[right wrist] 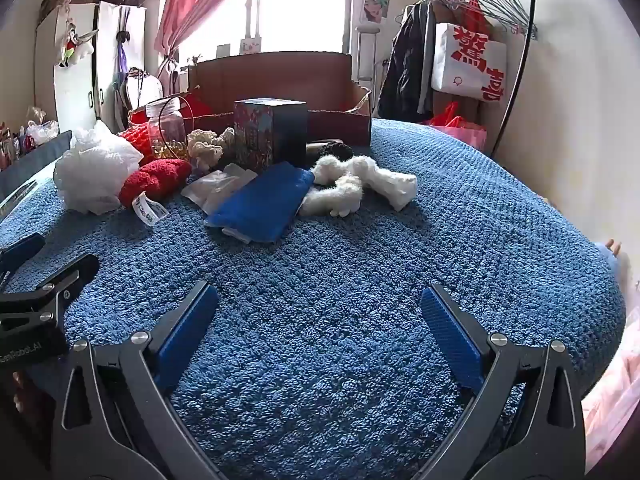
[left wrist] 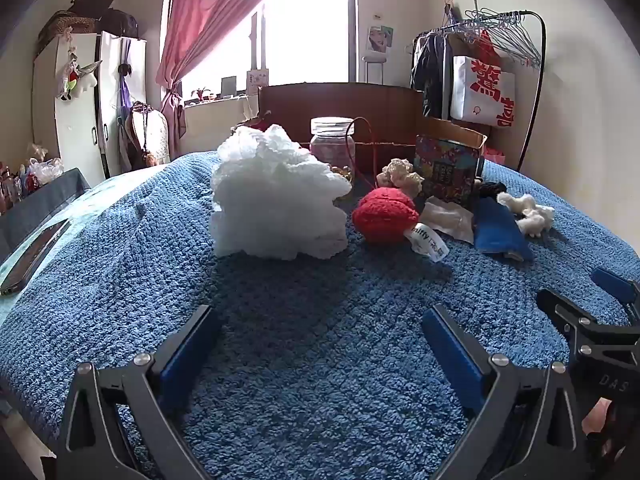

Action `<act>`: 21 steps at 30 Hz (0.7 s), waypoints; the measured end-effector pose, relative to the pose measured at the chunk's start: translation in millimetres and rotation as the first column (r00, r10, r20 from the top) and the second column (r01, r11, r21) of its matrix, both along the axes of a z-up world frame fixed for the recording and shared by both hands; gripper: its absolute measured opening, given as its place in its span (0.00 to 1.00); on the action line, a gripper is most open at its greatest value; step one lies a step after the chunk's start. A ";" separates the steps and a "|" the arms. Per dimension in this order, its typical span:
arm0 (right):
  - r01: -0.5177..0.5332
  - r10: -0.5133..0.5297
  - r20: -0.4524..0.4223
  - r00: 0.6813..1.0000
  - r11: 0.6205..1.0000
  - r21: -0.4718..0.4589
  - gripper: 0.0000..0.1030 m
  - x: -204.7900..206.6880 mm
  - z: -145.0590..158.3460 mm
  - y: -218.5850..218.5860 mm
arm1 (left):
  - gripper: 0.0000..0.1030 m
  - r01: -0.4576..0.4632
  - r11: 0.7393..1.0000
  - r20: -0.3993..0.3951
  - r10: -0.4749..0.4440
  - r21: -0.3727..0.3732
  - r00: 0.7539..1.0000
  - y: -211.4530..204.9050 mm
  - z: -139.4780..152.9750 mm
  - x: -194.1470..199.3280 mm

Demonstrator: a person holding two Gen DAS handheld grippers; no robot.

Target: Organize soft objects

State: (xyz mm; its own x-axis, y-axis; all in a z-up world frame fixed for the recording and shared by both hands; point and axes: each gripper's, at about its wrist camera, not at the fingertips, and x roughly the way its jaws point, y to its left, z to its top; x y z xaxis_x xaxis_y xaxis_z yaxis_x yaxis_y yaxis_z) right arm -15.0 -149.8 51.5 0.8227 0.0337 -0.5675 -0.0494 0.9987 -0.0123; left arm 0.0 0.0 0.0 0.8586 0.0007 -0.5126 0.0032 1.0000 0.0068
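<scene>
Left wrist: fluffy white knit bundle [left wrist: 276, 196]

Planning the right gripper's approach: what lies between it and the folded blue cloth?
Only bare blue blanket between the right gripper and the folded blue cloth, per the right wrist view.

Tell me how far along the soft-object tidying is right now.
Nothing looks sorted yet. The white knit bundle, red knit piece, folded blue cloth and white fluffy items lie loose on the blue blanket in front of the cardboard box. The left gripper and right gripper are both open and hold nothing. All the picking is left.
</scene>
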 end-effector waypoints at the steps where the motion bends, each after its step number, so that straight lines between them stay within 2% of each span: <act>1: 0.000 0.000 0.002 1.000 1.000 -0.009 1.00 0.0 -0.1 0.2 | 1.00 0.000 1.000 0.003 0.000 0.000 1.000 0.0 0.0 -0.1; 21: 0.000 0.000 0.001 1.000 1.000 0.002 1.00 -0.3 -0.3 0.0 | 1.00 0.000 1.000 -0.002 0.000 -0.004 1.000 0.1 -0.1 0.0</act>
